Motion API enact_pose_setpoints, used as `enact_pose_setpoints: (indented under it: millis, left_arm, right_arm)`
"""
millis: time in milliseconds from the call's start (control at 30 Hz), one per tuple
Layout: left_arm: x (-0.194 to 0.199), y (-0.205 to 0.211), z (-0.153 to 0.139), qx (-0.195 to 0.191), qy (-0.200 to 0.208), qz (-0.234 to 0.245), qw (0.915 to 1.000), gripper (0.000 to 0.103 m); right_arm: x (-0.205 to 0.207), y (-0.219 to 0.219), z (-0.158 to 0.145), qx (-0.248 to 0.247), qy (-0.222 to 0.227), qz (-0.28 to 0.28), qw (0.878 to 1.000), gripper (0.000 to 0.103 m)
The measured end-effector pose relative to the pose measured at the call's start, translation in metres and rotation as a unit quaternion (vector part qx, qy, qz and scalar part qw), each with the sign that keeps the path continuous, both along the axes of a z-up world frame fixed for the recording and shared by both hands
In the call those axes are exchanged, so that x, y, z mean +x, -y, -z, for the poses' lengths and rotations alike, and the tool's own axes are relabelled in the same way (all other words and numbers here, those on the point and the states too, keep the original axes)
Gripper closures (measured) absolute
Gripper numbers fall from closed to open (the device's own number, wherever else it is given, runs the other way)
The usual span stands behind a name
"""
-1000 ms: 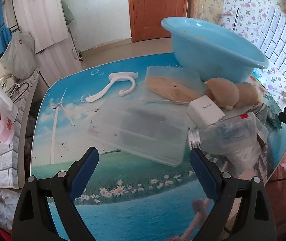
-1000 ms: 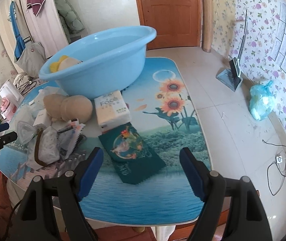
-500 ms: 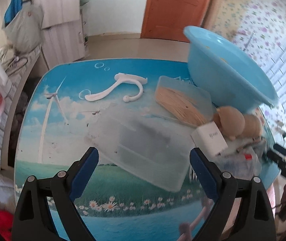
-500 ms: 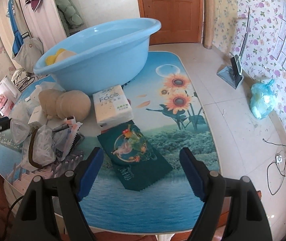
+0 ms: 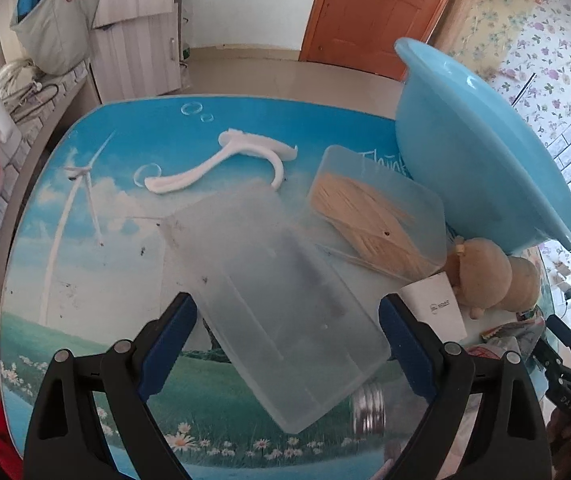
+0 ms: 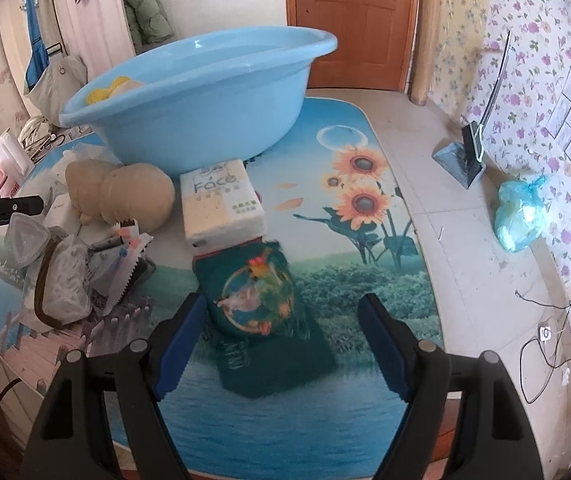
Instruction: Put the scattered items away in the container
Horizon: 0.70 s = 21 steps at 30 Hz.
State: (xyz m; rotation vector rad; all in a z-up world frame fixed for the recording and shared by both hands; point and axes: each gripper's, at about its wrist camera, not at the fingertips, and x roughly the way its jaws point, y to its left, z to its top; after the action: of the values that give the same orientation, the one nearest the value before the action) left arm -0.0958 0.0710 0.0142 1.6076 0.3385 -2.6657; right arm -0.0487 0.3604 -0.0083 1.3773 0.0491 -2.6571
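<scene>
Closing in: left gripper [image 5: 287, 334] hangs above the frosted plastic box [image 5: 281, 300], jaws spread wide to either side of it, pads clear of its walls, nothing held.
Right tool: right gripper [image 6: 281, 338] hovers over the dark green packet [image 6: 265, 316], jaws apart and empty, packet lying flat on the table [image 6: 365, 240] between and beyond the tips.
Container: blue basin [image 6: 201, 96] sits at the far side of the table, tipped up on the clutter at its near edge; something yellow and something pale show inside, so part of the job looks done.
Left-side scatter: white plastic hanger [image 5: 221, 162] lies alone on the open tabletop; a clear box of wooden sticks [image 5: 377, 216] rests against the basin's wall, with the frosted box overlapping its near corner.
Middle scatter: two tan round items [image 6: 121, 196] touch the basin's foot; tissue pack [image 6: 221, 204] just beside them, its near end on the green packet; crumpled wrappers and a clear mask-like piece [image 6: 81, 276] heaped to the left.
Step in hand: my read is an approach for a pick, left side, target the frosted box; most items remain outside the basin.
Next move calls for: lowering until the pads straddle the box's narrow sides, closing squarely, then lifting clear of the stick box before carrying it across to the basin.
Watch for: smooth, thin walls could slip or flex under the pads; box lies skewed to the jaws, so a wrist turn seems needed.
</scene>
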Motion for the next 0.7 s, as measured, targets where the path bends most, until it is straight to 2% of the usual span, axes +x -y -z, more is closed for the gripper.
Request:
enact_pose_setpoints:
  millis: [33,100,200,433,700]
  left_arm:
    - [0.000,-0.001,0.001,-0.004,0.001,0.007,1.0000,0.011]
    - [0.003,-0.004,0.002,-0.013,-0.006,0.021,0.9997,0.015]
    - [0.008,-0.002,0.001,-0.008,-0.017,0.033,0.9993,0.021]
    - [0.027,0.015,-0.001,0.005,-0.032,0.046,0.9984,0.034]
    - [0.058,0.031,-0.006,-0.006,-0.040,0.052,0.9978,0.035]
  right_arm:
    - [-0.001,0.001,0.000,0.002,-0.002,0.000,1.000,0.025]
    - [-0.001,0.002,0.000,0.003,-0.006,-0.002,1.000,0.040]
    - [0.000,0.003,-0.002,0.001,-0.009,-0.008,1.000,0.053]
    - [0.008,0.007,-0.005,0.001,-0.005,-0.010,1.000,0.057]
    - [0.021,0.017,-0.005,0.003,-0.002,-0.011,1.000,0.058]
